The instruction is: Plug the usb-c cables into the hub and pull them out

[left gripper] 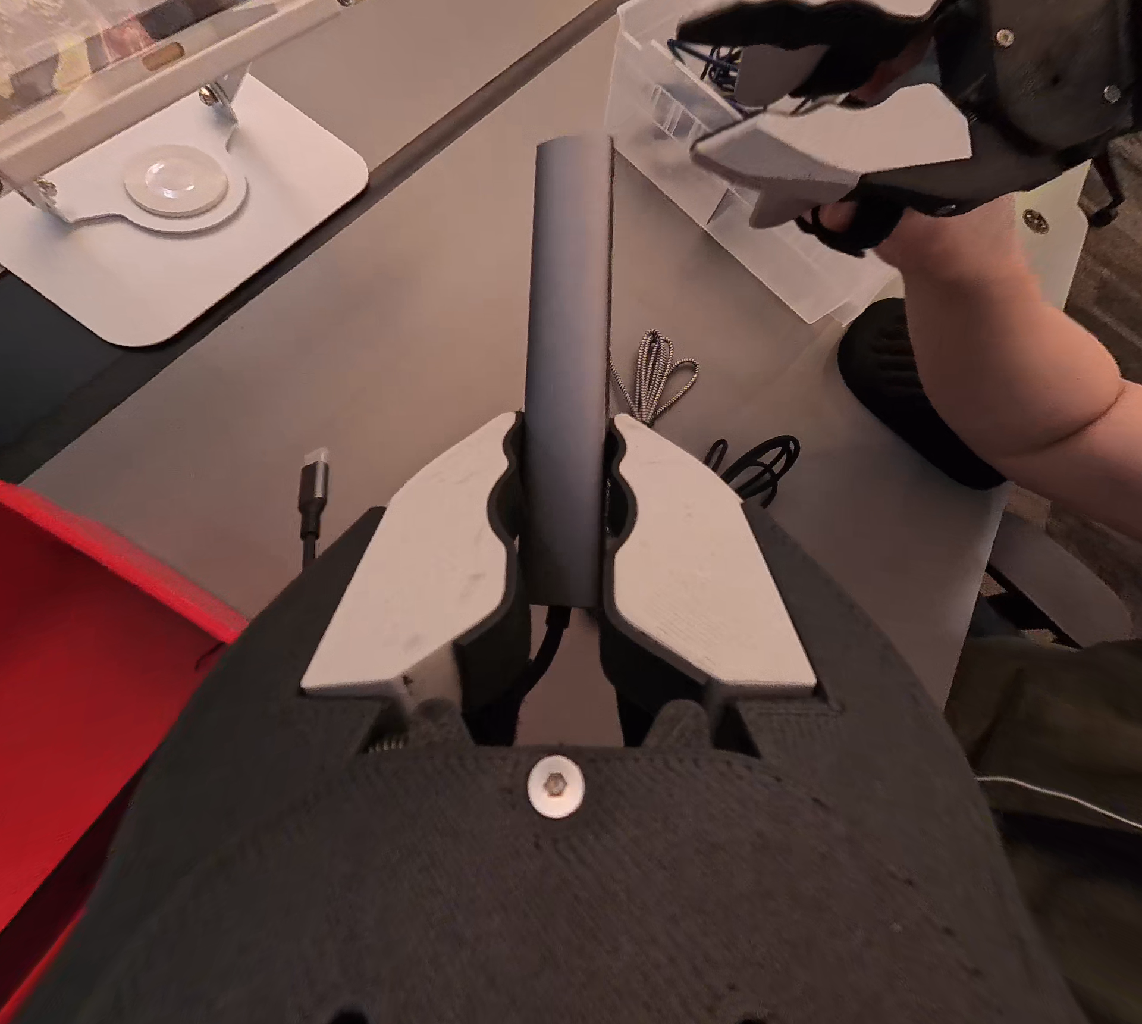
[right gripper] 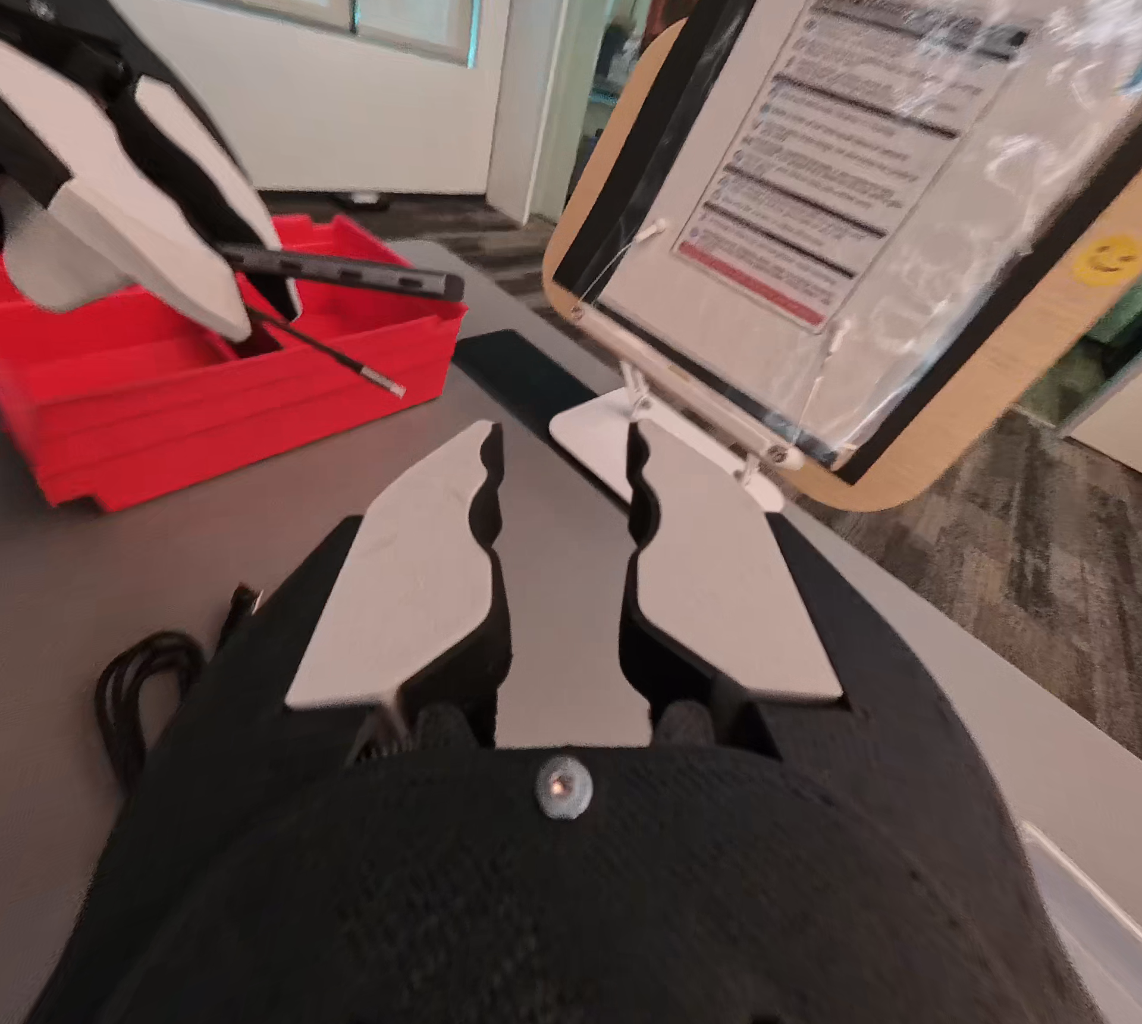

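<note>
My left gripper (left gripper: 565, 432) is shut on a long grey hub (left gripper: 565, 314), held above the table and pointing away from me. The right wrist view shows this gripper (right gripper: 259, 308) at the upper left with the hub (right gripper: 352, 272) sticking out over a red tray; a thin black lead with a silver tip (right gripper: 383, 383) hangs below it. My right gripper (right gripper: 565, 438) is open and empty; it shows in the left wrist view (left gripper: 698, 92) at the upper right. A black cable with a silver USB-C plug (left gripper: 315, 490), a braided black-and-white cable (left gripper: 655, 376) and a coiled black cable (left gripper: 754, 462) lie on the table.
A red compartment tray (right gripper: 383, 351) stands at the table's left side. A board on a white stand (right gripper: 834, 190) stands at the back. A clear plastic box (left gripper: 649, 85) with wires sits at the right. A person's forearm (left gripper: 989, 345) reaches in from the right.
</note>
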